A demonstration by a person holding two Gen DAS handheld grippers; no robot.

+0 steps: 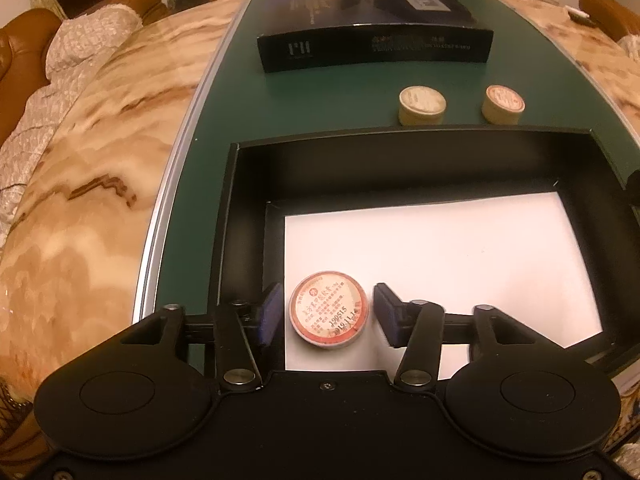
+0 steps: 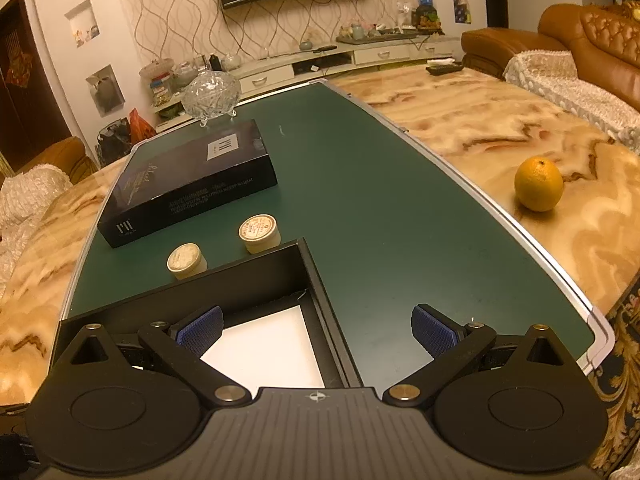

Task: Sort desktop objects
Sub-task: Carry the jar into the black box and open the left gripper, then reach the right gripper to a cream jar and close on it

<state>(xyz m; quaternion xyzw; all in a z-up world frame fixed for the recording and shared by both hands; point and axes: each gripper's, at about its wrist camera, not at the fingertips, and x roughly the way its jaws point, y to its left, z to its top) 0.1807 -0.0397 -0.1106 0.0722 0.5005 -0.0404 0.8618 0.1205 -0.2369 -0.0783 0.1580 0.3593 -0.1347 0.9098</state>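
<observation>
A round tin with a red-rimmed label (image 1: 329,310) rests on the white liner of an open black box (image 1: 232,216). My left gripper (image 1: 326,316) is open, one blue pad on each side of the tin, with small gaps. Two more round cream tins (image 1: 422,105) (image 1: 503,104) stand on the green mat beyond the box; they also show in the right wrist view (image 2: 186,260) (image 2: 259,233). My right gripper (image 2: 318,326) is open and empty above the box's right wall (image 2: 320,280).
A dark lid box (image 1: 374,36) (image 2: 188,184) lies farther back on the green mat (image 2: 380,200). A glass bowl (image 2: 211,94) stands behind it. An orange (image 2: 539,185) sits on the marble table at right. Sofas surround the table.
</observation>
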